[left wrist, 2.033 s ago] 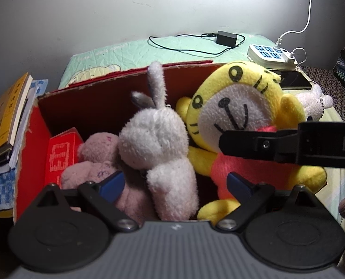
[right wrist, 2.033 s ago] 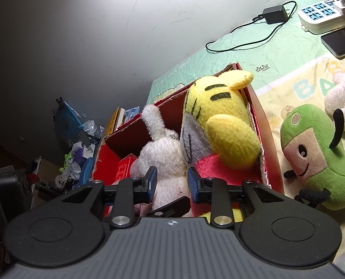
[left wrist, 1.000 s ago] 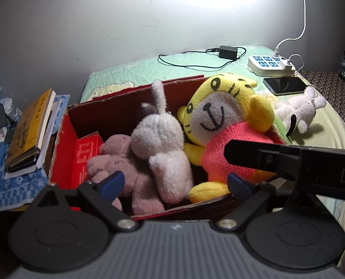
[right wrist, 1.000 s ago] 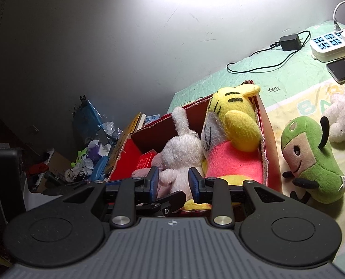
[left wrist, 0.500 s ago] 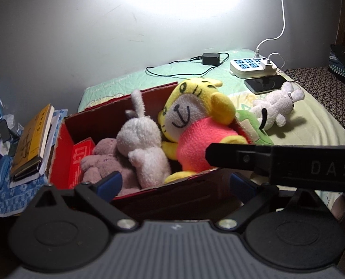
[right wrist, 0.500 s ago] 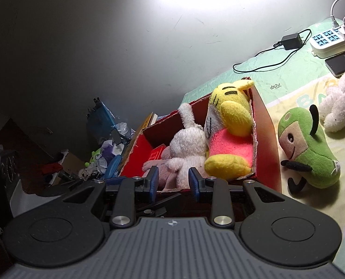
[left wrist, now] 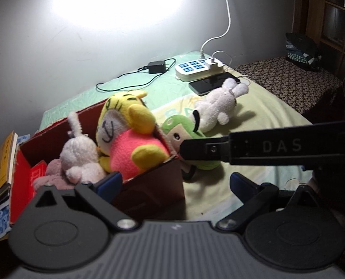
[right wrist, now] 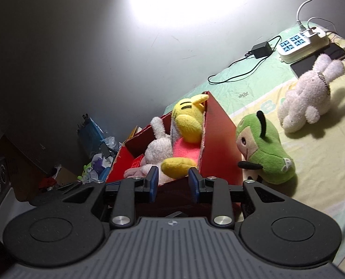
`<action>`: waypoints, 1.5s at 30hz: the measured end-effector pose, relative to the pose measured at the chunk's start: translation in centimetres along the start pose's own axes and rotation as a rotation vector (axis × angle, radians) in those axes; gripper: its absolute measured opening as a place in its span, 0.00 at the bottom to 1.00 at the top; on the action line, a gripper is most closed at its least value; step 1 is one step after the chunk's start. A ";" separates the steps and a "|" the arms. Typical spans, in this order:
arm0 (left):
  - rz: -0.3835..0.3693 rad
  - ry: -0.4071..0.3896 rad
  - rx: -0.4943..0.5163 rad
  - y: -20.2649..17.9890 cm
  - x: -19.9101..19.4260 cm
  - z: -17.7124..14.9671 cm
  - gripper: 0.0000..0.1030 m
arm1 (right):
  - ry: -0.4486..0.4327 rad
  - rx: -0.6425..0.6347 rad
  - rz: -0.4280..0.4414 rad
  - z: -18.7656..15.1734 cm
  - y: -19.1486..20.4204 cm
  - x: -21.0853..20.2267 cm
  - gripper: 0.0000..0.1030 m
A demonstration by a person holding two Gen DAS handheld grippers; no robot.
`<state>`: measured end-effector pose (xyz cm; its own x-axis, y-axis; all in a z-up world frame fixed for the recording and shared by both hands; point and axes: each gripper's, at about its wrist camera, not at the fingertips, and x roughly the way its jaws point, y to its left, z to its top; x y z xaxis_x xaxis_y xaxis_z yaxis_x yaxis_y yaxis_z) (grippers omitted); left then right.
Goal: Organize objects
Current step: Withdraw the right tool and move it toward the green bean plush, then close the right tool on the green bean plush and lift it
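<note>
You are looking at a bed covered in a pale green and yellow sheet. The red cardboard box is sitting on it at its near left edge. Just right of the box the green plush is lying on its side, touching the box wall. Beyond the green plush the white rabbit plush is lying. Farther behind the box, by the wall, a power strip, a dark phone and a black adapter with its cable are resting.

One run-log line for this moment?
box: tiger, two plush in | bed: green toy, white rabbit out | left jaws open | right jaws shut, empty
</note>
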<state>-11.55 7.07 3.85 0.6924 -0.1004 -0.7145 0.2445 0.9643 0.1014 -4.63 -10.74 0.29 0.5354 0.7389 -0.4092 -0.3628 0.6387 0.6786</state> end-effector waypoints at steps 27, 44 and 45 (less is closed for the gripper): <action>-0.191 0.112 0.007 -8.3 7.2 1.4 0.96 | 0.089 0.167 -0.112 2.6 -10.9 -2.4 0.39; -0.168 0.181 -0.148 -7.7 12.6 2.3 0.96 | 0.267 -0.031 -0.034 6.9 -12.2 1.2 0.45; -0.166 0.182 -0.150 -7.7 12.8 2.5 0.96 | 0.287 -0.042 -0.024 7.2 -12.2 1.7 0.49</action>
<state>-2.88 -2.26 -4.39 0.5147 -0.2275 -0.8266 0.2315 0.9652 -0.1215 6.17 -18.86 -4.32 0.3084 0.7504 -0.5847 -0.3871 0.6604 0.6434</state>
